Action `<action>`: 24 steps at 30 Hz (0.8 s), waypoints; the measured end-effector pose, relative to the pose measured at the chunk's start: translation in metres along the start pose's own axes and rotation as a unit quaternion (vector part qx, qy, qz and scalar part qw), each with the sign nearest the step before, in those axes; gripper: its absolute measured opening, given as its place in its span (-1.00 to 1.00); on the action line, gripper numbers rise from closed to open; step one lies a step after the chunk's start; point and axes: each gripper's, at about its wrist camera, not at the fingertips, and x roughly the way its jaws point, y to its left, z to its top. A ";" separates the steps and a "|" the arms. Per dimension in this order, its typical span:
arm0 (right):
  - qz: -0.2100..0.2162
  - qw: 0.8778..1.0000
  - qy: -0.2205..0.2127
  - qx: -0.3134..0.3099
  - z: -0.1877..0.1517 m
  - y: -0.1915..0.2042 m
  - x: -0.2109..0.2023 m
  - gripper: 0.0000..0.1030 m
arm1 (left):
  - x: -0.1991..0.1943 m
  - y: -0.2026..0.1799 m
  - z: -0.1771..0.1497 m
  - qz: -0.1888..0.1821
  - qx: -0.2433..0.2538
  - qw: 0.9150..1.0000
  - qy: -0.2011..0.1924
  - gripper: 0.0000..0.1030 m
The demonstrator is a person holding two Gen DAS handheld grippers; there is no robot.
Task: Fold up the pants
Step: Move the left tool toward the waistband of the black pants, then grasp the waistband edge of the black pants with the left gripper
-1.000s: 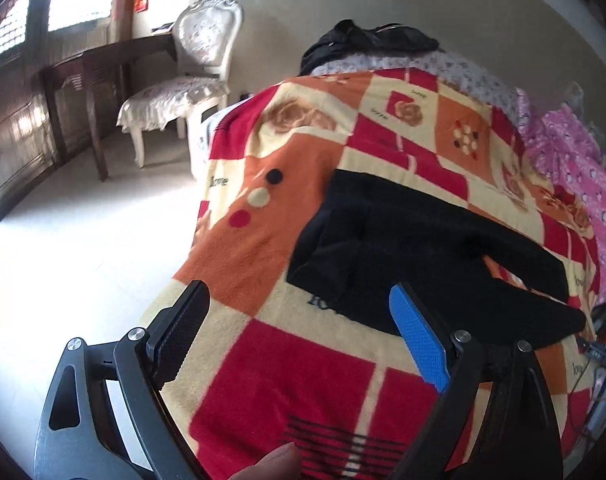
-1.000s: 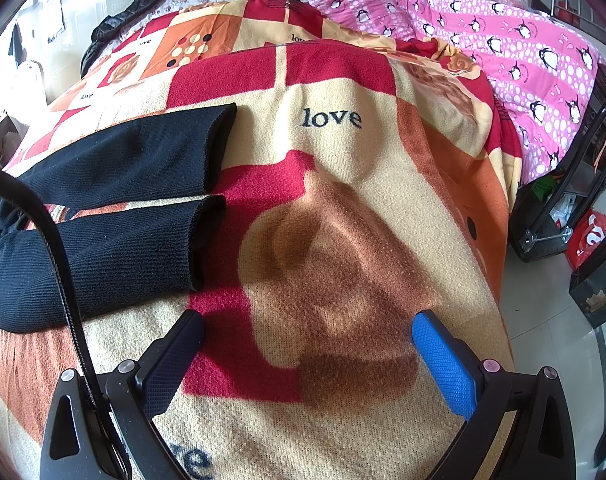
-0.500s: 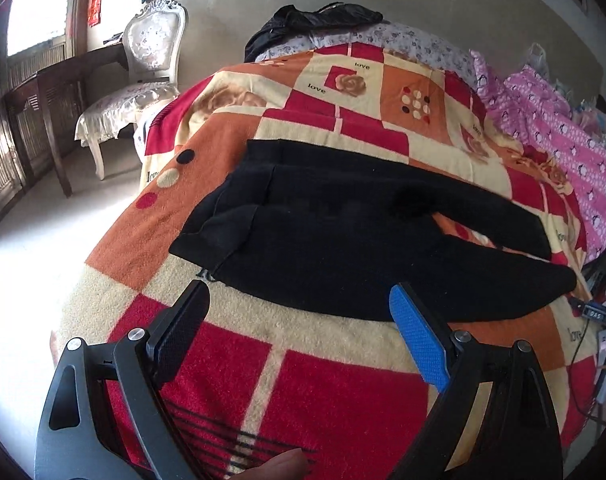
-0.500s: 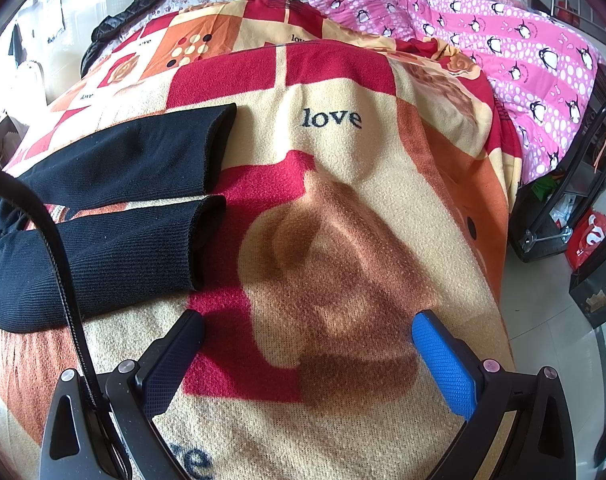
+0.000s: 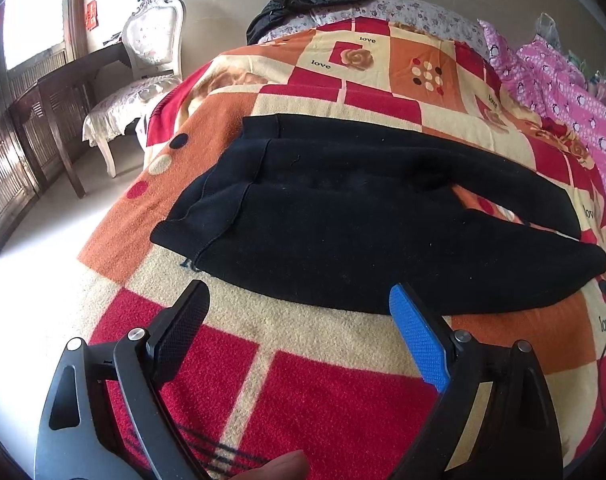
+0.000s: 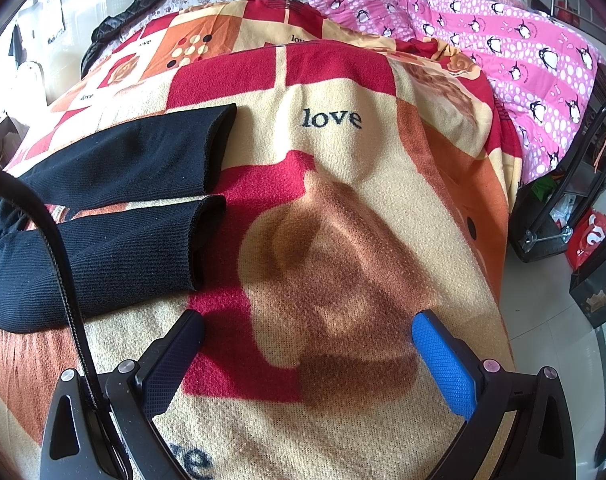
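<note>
Pants (image 5: pixel 343 224) waist outside right view, cuffs (image 6: pixel 207 184) visible.

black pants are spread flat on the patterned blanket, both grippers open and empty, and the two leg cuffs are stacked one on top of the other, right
Not quite. The two leg cuffs lie side by side with a strip of blanket showing between them, as the right wrist view shows. The rest holds: the black pants lie spread flat, and the left gripper and right gripper are open and empty.

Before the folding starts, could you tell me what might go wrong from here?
1. The pants lie on a fuzzy blanket; the open left gripper could pinch blanket along with the waistband.
2. The legs are spread apart at the cuffs, so a fold may come out uneven.
3. A black cable crosses the nearer leg beside the right gripper and might snag.
</note>
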 end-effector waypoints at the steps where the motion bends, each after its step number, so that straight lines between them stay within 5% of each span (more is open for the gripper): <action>1: 0.000 1.000 0.000 0.000 0.000 0.000 0.000 1.00 | 0.002 0.001 0.000 0.001 -0.002 1.000 0.002 0.78; 10: 0.000 1.000 0.000 0.000 0.000 0.000 0.000 1.00 | 0.015 0.009 -0.003 -0.002 -0.011 1.000 0.017 0.78; 17: 0.001 1.000 0.001 0.002 0.000 -0.002 0.001 1.00 | 0.018 0.052 -0.009 -0.047 -0.069 0.996 0.017 0.78; 24: 0.002 1.000 -0.002 0.003 0.000 0.007 0.000 1.00 | 0.032 0.120 0.007 -0.107 -0.179 0.976 0.070 0.78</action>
